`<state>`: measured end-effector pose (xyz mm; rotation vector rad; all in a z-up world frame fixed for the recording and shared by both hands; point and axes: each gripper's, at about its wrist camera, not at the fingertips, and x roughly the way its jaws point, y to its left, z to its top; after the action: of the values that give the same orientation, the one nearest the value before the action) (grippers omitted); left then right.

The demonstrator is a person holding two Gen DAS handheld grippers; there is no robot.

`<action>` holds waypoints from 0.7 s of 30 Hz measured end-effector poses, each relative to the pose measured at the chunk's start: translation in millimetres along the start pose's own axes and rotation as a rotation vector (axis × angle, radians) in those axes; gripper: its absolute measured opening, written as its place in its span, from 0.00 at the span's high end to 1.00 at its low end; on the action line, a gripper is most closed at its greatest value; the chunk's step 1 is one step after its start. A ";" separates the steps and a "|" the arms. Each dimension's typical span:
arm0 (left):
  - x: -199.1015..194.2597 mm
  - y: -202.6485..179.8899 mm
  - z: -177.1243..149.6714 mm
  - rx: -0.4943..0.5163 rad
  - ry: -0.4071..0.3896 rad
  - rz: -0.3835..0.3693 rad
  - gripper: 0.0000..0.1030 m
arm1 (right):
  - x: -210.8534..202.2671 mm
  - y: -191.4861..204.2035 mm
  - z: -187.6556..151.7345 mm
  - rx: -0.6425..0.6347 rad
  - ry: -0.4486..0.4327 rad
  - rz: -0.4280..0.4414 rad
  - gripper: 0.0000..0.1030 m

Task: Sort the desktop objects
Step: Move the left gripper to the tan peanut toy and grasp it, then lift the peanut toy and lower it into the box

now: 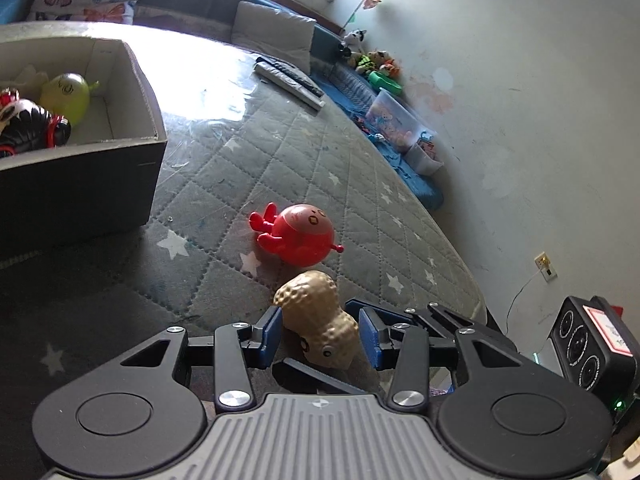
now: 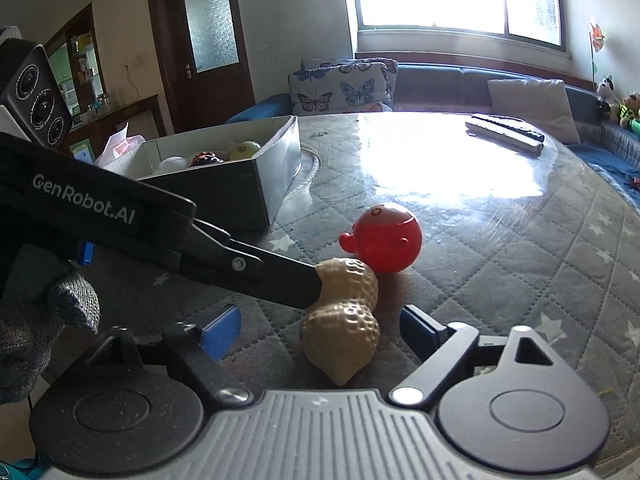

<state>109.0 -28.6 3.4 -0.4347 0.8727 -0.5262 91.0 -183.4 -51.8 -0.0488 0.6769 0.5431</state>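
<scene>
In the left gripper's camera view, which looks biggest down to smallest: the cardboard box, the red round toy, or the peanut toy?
1. Cardboard box, clearly largest.
2 and 3. Red round toy and peanut toy look alike in size; the peanut lies nearer the camera, so no ranking.

Quilted table (image 1: 280, 152) bears box (image 1: 120, 160), red toy (image 1: 300, 236), peanut toy (image 1: 316, 312), perhaps a remote (image 1: 288, 80).

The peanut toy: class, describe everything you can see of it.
The peanut toy is tan, dimpled, seemingly hard plastic, two-lobed, with cartoon eyes on one lobe. It lies on its side on the quilted table cover, close beside the red round toy. It sits between the pads of both the left gripper and right gripper; firm contact is unclear.
</scene>
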 end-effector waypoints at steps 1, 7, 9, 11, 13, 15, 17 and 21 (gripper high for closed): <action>1.0 1.1 1.0 -0.013 0.002 -0.002 0.57 | 0.8 -0.9 -0.1 0.003 0.002 0.001 0.19; 6.8 4.8 4.5 -0.060 0.005 -0.008 0.57 | 3.5 -2.0 -2.2 0.011 0.009 0.023 0.27; 9.3 6.5 5.0 -0.073 0.009 -0.007 0.57 | 3.6 -0.9 -2.5 0.011 0.007 0.024 0.29; 11.2 8.2 5.7 -0.085 0.013 -0.006 0.57 | 3.7 -0.8 -2.4 0.014 0.007 0.027 0.32; 13.2 10.1 6.4 -0.095 0.014 -0.006 0.57 | 4.2 -1.2 -2.0 0.018 0.007 0.032 0.36; 15.0 11.7 7.0 -0.102 0.017 -0.006 0.57 | 4.7 -1.2 -2.1 0.019 0.007 0.034 0.38; 17.2 13.3 7.6 -0.108 0.023 -0.005 0.57 | 4.7 -1.2 -1.8 0.019 0.006 0.035 0.43; 21.7 15.3 7.6 -0.117 0.033 0.008 0.57 | 5.3 -1.8 -1.9 0.023 0.006 0.037 0.51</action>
<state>130.6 -28.4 -13.9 -0.5298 0.9394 -0.4772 94.2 -182.9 -56.7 -0.0169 0.6913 0.5711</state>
